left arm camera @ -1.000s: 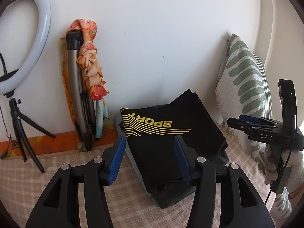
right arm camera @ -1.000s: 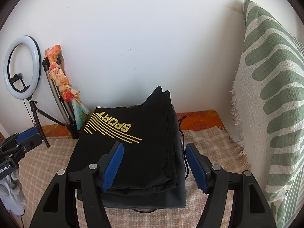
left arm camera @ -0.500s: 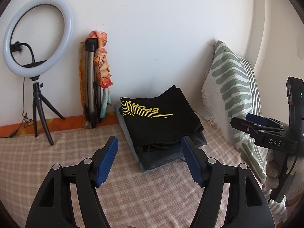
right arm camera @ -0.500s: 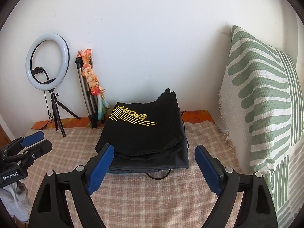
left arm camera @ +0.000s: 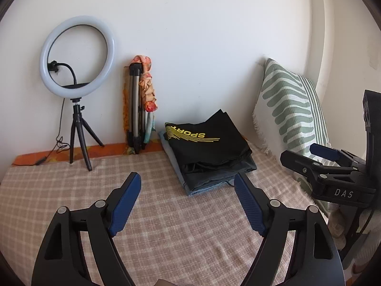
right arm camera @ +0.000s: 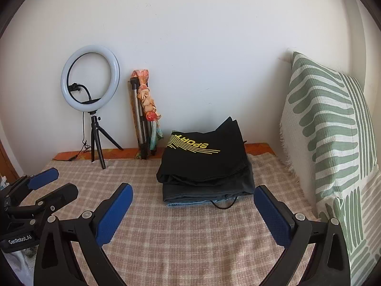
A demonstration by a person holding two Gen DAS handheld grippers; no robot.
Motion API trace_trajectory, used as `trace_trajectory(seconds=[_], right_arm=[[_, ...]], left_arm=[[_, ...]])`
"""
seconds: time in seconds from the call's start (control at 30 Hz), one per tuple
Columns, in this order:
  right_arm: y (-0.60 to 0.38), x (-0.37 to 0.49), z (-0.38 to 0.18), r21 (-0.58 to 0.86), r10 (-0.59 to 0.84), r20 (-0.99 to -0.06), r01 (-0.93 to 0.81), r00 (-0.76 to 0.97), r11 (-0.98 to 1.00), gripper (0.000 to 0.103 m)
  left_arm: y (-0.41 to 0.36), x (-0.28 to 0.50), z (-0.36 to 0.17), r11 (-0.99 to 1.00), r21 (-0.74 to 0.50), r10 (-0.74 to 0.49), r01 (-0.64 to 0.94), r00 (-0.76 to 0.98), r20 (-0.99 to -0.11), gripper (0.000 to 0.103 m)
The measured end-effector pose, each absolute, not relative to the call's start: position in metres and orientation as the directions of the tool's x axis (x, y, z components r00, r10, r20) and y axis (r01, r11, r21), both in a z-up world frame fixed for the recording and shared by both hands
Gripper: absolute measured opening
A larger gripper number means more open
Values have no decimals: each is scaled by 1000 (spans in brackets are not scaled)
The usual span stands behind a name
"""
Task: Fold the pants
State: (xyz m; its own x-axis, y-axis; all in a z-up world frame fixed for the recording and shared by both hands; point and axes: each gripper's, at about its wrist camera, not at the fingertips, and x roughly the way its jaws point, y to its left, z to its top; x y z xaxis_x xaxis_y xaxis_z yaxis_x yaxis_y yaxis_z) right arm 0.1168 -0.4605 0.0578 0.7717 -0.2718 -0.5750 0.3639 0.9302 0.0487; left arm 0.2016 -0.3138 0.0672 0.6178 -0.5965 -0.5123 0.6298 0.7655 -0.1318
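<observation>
Nearest to both cameras, the left gripper [left arm camera: 187, 189] and the right gripper [right arm camera: 191, 199] stand wide open over the checked blanket [right arm camera: 190, 238], holding nothing. Farther back, the folded black pants [right arm camera: 204, 164] lie on a pile near the wall, beside the striped pillow [right arm camera: 333, 143].

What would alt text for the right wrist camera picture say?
A stack of folded clothes, black pants printed SPORT on top, lies on a checked blanket beyond the open right gripper. A ring light stands at the wall; a green-striped pillow leans right.
</observation>
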Motion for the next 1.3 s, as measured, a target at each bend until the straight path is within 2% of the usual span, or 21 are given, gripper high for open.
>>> trace_trajectory(seconds=[0.57, 0.77, 0.9, 1.1, 1.3], right_arm=[[-455, 99, 5, 60, -336, -563, 443, 755, 895, 103], [-458, 103, -7, 65, -338, -569, 450, 750, 890, 103], [-457, 104, -9, 10, -387, -557, 471, 735, 882, 103], [-464, 101, -11, 53, -385, -559, 495, 735, 867, 103], [-465, 102, -13, 38, -403, -558, 507, 726, 861, 103]], left_arm=[[-308, 192, 34, 801, -20, -504, 599, 656, -562, 81], [-312, 195, 28, 801, -20, -499, 598, 649, -575, 81], [-313, 197, 24, 801, -22, -496, 598, 643, -583, 81], [-316, 198, 20, 799, -18, -492, 602, 636, -594, 82], [-318, 197, 17, 797, -10, -489, 604, 636, -598, 82]])
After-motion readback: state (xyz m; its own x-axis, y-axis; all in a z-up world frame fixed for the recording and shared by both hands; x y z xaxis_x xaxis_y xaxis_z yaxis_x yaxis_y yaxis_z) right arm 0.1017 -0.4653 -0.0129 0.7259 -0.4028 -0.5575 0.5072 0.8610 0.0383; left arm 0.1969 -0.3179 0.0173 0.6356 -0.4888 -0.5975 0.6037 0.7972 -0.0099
